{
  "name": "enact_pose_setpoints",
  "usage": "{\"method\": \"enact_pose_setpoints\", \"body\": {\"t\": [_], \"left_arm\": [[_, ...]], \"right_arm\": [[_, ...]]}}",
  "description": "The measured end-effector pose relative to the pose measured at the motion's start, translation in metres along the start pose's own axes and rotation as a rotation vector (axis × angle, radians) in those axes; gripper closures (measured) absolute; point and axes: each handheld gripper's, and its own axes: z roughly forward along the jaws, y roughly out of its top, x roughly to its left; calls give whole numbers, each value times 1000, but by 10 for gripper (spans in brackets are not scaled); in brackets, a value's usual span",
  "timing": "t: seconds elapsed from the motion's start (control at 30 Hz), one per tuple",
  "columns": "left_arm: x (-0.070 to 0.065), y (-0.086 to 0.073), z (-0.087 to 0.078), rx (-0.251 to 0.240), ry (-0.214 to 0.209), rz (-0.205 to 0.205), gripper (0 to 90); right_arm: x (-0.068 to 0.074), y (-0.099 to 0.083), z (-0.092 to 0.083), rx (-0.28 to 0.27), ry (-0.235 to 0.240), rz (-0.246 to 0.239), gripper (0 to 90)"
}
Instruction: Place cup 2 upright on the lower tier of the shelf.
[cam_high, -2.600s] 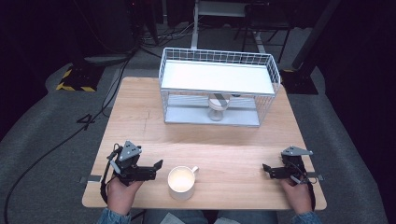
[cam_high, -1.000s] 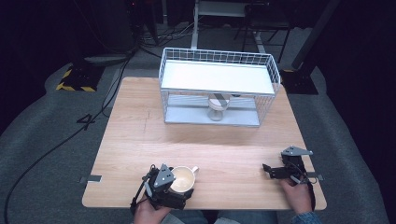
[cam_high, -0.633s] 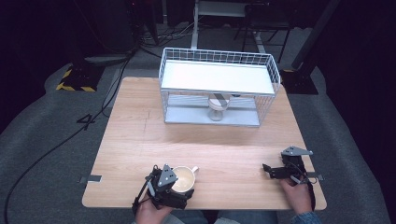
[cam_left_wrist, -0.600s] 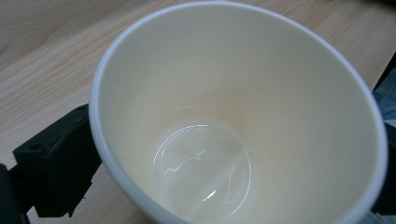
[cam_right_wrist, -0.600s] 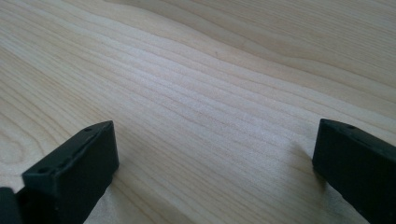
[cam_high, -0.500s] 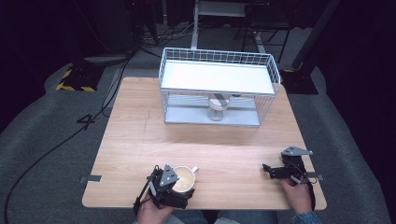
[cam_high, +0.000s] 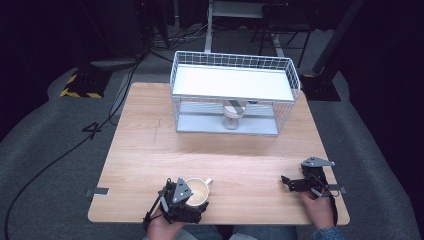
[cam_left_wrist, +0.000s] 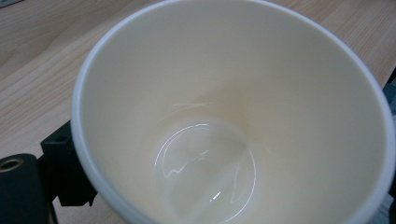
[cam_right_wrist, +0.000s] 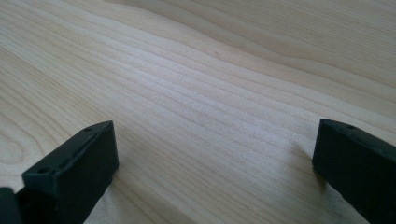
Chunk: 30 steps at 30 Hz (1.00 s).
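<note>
A: Cream mug (cam_high: 196, 191) sits near the table's (cam_high: 240, 155) front edge, the left gripper (cam_high: 187, 197) at its rim; whether it grips, nobody can tell.

B: The right gripper (cam_high: 286, 182) rests wide open near the right edge, bare wood between them.

The high view looks forward and down on the whole bench (cam_high: 150, 150) from its near side. The left gripper view sits right over the cup (cam_left_wrist: 224, 116), looking into it. The right gripper view skims the bench's bare wood, low and close.
</note>
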Motion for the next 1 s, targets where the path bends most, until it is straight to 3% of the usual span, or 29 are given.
{"method": "enact_pose_setpoints", "body": {"t": [0.37,0.63,1.0], "left_arm": [[-1,0,-2,-9,19,16,89],[0,3,-4,-14,-15,3,92],[1,13,-14,-49,-11,27,93]], "right_arm": [[0,0,0,0,1,2,2],[0,0,0,0,-1,1,2],[0,0,0,0,-2,3,2]]}}
